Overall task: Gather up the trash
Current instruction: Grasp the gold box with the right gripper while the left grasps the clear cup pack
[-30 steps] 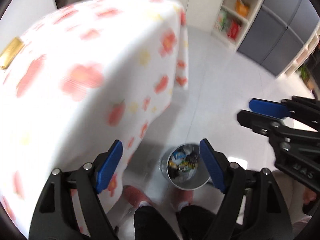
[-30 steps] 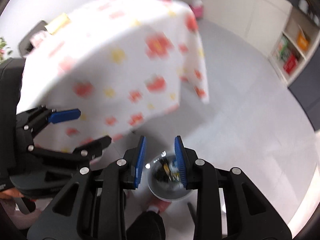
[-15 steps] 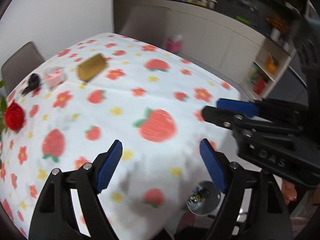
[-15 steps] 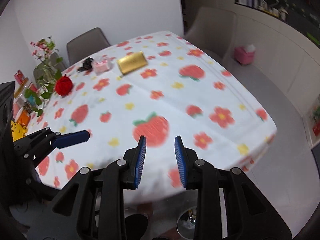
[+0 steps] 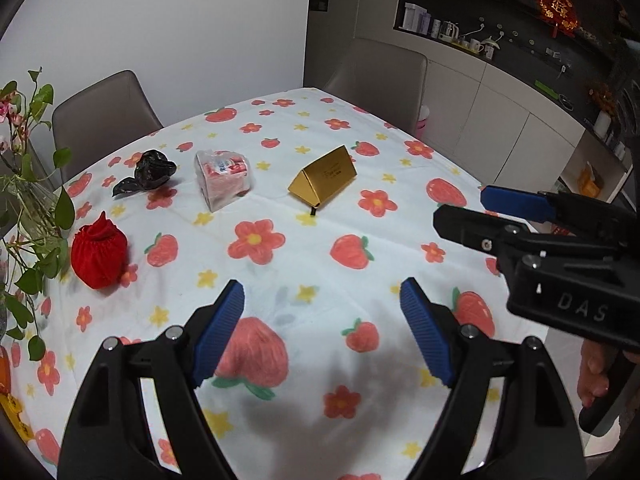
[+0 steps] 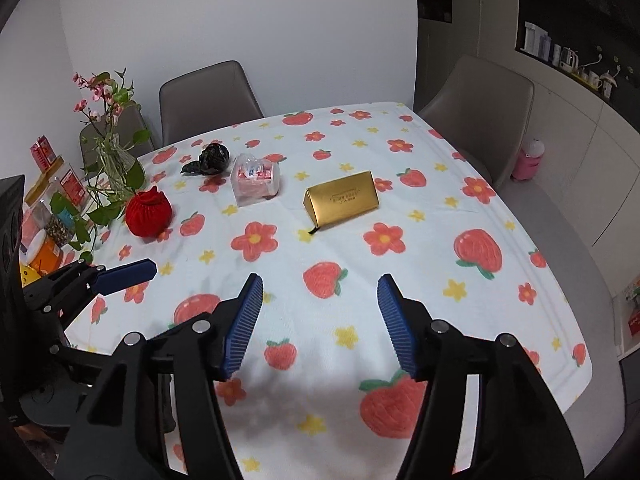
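On the strawberry-print tablecloth (image 5: 304, 264) lie a gold box (image 5: 324, 178) (image 6: 342, 198), a clear plastic bag of pink wrappers (image 5: 224, 178) (image 6: 256, 180), a crumpled black bag (image 5: 150, 174) (image 6: 210, 160) and a red cloth pouch (image 5: 98, 254) (image 6: 149, 212). My left gripper (image 5: 321, 284) hovers open over the near part of the table, well short of all of them. My right gripper (image 6: 320, 278) hangs beside it with nothing between its fingers, and its jaws are opening. It also shows at the right of the left wrist view (image 5: 462, 205).
Grey chairs (image 6: 208, 96) (image 6: 480, 108) stand at the far side and right of the table. A glass vase of leafy stems (image 6: 110, 156) and snack jars (image 6: 52, 216) crowd the left edge. White cabinets (image 5: 500, 128) line the right wall, with a pink item (image 6: 528, 160) on the floor.
Both grippers have swung up from the metal bin on the floor to above the tabletop. The bin has left the view. The right gripper's jaws have spread wider.
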